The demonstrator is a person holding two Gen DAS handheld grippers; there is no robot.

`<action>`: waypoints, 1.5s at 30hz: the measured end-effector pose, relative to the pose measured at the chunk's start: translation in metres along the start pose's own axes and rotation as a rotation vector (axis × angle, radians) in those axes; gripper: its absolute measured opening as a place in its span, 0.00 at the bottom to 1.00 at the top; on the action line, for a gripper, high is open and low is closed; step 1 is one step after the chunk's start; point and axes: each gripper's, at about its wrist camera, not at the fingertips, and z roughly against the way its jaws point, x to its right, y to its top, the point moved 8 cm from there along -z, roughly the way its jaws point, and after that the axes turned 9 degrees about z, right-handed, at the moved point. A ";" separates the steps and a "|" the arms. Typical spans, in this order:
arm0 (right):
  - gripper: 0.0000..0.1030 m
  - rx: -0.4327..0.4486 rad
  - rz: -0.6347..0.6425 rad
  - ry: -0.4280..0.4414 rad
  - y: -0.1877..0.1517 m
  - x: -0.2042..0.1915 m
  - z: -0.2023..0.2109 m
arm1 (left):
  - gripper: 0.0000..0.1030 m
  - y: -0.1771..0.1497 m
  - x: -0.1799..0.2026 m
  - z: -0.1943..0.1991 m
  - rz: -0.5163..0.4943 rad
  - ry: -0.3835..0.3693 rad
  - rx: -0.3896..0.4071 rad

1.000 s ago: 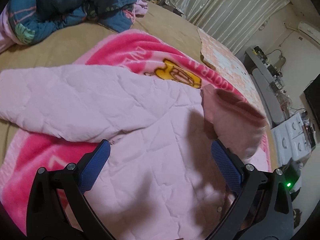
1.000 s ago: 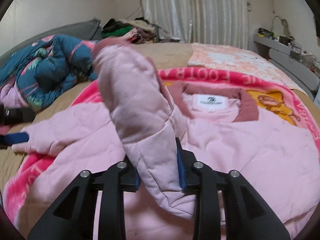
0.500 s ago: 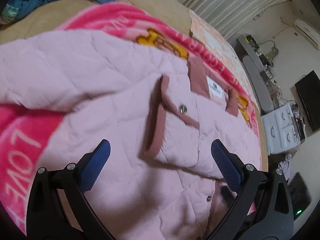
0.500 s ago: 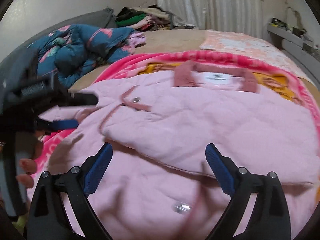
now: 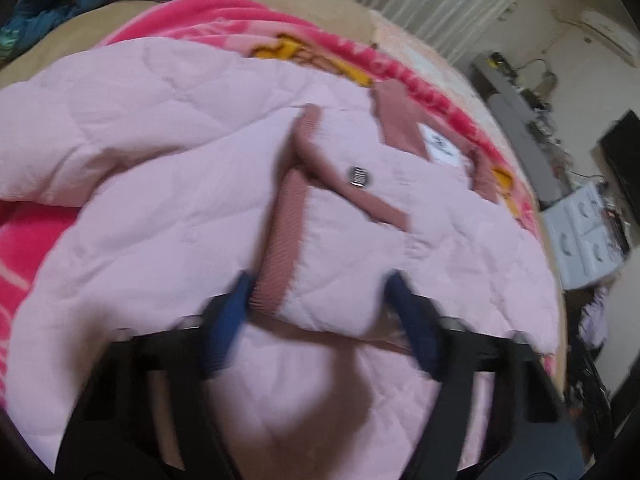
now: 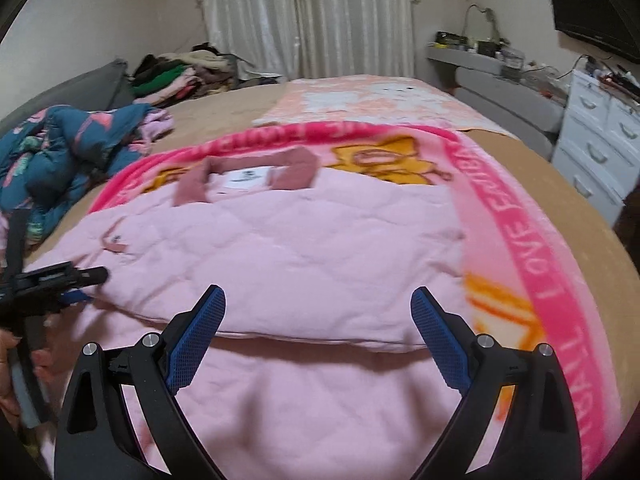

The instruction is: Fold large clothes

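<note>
Curtained bedroom, and a wide bed point(image 6: 532, 184) with a pink blanket point(image 6: 516, 232) carries the work. My left fingers point(image 5: 316, 316) have just been closing and now stand about half apart around the folded sleeve's ribbed cuff point(image 5: 280, 248), low in the middle of the left view; blur keeps me from telling whether the pads press it. My right fingers point(image 6: 316, 336) are spread wide and hold nothing, hanging over the sleeve's folded edge in the lower part of the right view. Beyond them the pink quilted jacket point(image 6: 304, 256) lies flat on the blanket, collar point(image 6: 296, 172) toward the curtains point(image 6: 308, 16). A blue quilt point(image 6: 68, 140) is heaped at left, white drawers point(image 6: 596, 144) at right.
</note>
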 end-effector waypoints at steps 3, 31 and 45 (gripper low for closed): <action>0.90 -0.002 -0.035 -0.033 -0.002 0.021 -0.002 | 0.28 -0.003 0.010 0.004 -0.066 -0.012 0.021; 0.91 -0.099 0.008 0.127 0.034 -0.029 -0.049 | 0.22 0.017 -0.023 0.011 -0.119 0.097 0.055; 0.92 -0.195 -0.146 0.169 -0.005 -0.025 -0.055 | 0.50 0.006 -0.023 0.021 -0.101 0.095 0.030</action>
